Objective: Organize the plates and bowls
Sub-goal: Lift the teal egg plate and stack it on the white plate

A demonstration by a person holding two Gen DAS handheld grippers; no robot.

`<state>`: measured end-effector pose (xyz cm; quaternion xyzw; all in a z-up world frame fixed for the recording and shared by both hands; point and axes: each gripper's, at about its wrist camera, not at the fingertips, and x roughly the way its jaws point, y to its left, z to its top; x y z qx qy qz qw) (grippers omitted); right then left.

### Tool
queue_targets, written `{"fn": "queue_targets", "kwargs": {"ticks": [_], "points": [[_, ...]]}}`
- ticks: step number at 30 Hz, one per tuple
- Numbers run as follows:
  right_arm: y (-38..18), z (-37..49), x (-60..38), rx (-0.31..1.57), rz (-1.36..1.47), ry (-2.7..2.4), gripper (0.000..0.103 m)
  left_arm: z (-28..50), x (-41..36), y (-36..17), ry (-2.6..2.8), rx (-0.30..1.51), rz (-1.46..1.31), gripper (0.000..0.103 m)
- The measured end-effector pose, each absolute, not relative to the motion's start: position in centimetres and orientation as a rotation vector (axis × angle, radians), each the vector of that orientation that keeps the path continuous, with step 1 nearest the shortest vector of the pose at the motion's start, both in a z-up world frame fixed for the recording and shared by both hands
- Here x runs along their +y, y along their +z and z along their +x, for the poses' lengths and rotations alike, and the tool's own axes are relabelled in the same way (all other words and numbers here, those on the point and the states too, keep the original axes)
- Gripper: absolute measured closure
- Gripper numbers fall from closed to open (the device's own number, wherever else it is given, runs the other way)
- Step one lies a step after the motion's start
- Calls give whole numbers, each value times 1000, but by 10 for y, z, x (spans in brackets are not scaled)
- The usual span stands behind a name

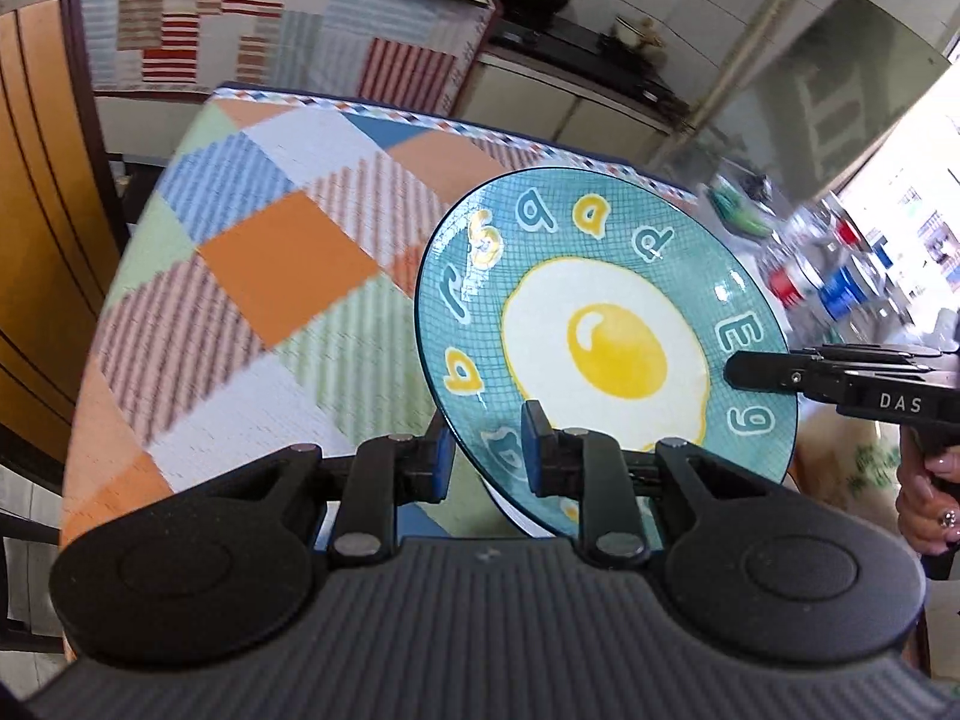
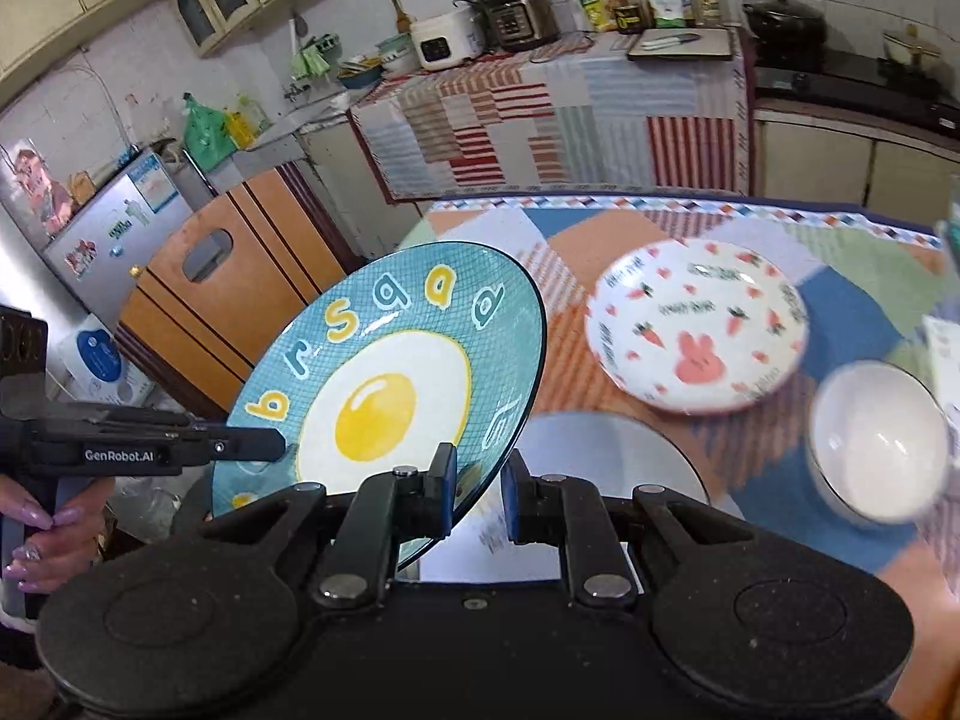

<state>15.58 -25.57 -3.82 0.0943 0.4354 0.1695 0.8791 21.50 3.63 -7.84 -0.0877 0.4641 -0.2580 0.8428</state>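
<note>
The teal plate point(image 1: 606, 348), printed with a fried egg and a ring of letters, is off the table and tilted, gripped at two places on its rim. The left gripper point(image 1: 483, 456) is closed down on the rim's near edge: one blue pad point(image 1: 441, 450) sits behind the plate and the other on its printed face, so the plate rises up and to the right from the jaws. In the right wrist view the right gripper point(image 2: 477, 495) pinches the plate's point(image 2: 384, 384) lower right edge in the same way, its jaws nearly together with the thin rim between them, and the plate leans away up and to the left.

Each gripper shows in the other's camera. In the left wrist view, the right gripper's black finger point(image 1: 762, 369) reaches in from the right onto the rim beside the letter E, a hand point(image 1: 930, 498) around its handle. In the right wrist view, the left gripper's finger point(image 2: 246, 444) comes in from the left at the rim, with a hand point(image 2: 48, 534) below it.

Under and beyond the plate lies the table with its patchwork tablecloth point(image 2: 660, 228). On it, to the right of the held plate and well apart from it, rest a white plate with a pink rabbit and carrots point(image 2: 699, 324) and, nearer the right edge, a white bowl point(image 2: 879, 441). A round grey disc point(image 2: 618, 462) lies just behind the right gripper.
</note>
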Motion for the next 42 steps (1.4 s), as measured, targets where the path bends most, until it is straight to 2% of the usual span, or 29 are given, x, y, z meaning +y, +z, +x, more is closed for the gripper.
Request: {"fn": "queue_targets", "kwargs": {"ticks": [12,23,42], "points": [[-72,113,-293,966,299,264,83,200,-7,-111,-580,1066,-128,81],[-121,129,-302,1037,317,255,83,218,-15,-161,-559,1157,-165,82],[-140,146,-303,1131,288,195,83,237,-25,-186,-581,1233,-166,82]]}}
